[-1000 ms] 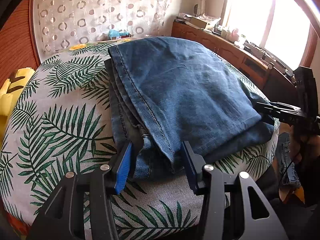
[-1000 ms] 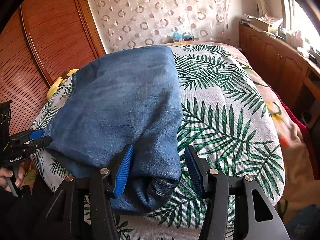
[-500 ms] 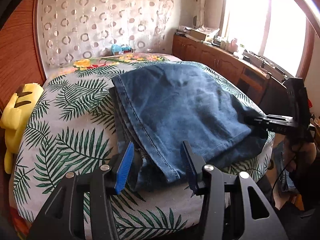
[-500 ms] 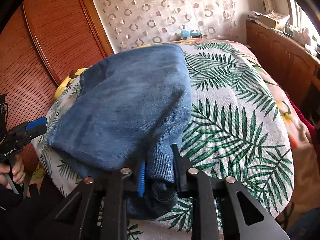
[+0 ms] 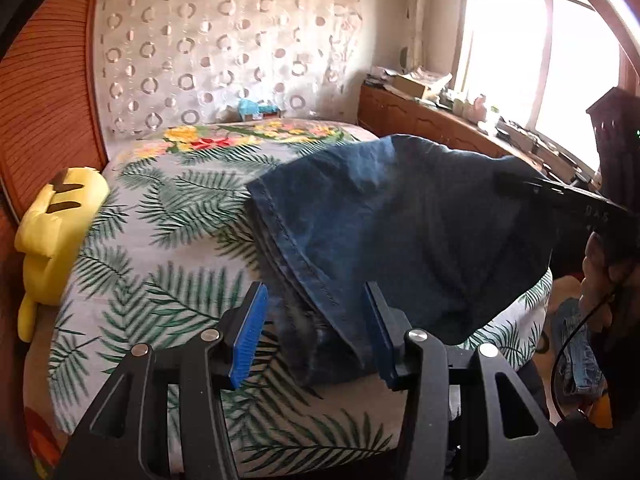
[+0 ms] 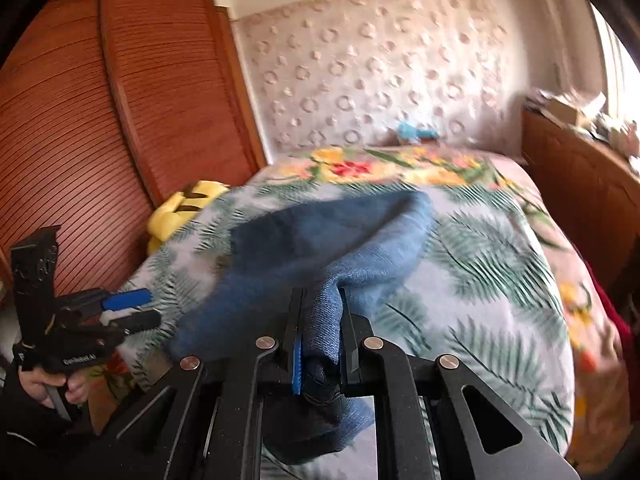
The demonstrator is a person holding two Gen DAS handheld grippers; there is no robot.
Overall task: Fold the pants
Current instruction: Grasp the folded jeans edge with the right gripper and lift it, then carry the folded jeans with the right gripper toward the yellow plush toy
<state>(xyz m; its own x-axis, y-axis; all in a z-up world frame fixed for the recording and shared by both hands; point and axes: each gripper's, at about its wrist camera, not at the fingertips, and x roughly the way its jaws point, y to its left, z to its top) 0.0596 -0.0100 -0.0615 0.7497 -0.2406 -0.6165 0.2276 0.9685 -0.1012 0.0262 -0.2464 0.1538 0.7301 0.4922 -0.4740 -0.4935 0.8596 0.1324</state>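
- 1 yellow plush point(image 5: 60, 236) at the bed's point(image 5: 168, 264) left edge.
- Left gripper point(image 5: 316, 332): fingers spread wide, straddling the jeans' near hem, probably not touching.
- 1 pair of jeans point(image 5: 400, 236), folded, at the bed's near edge; right side lifted off it.
- Right gripper point(image 6: 320, 332): clamped on a bunched jeans corner.
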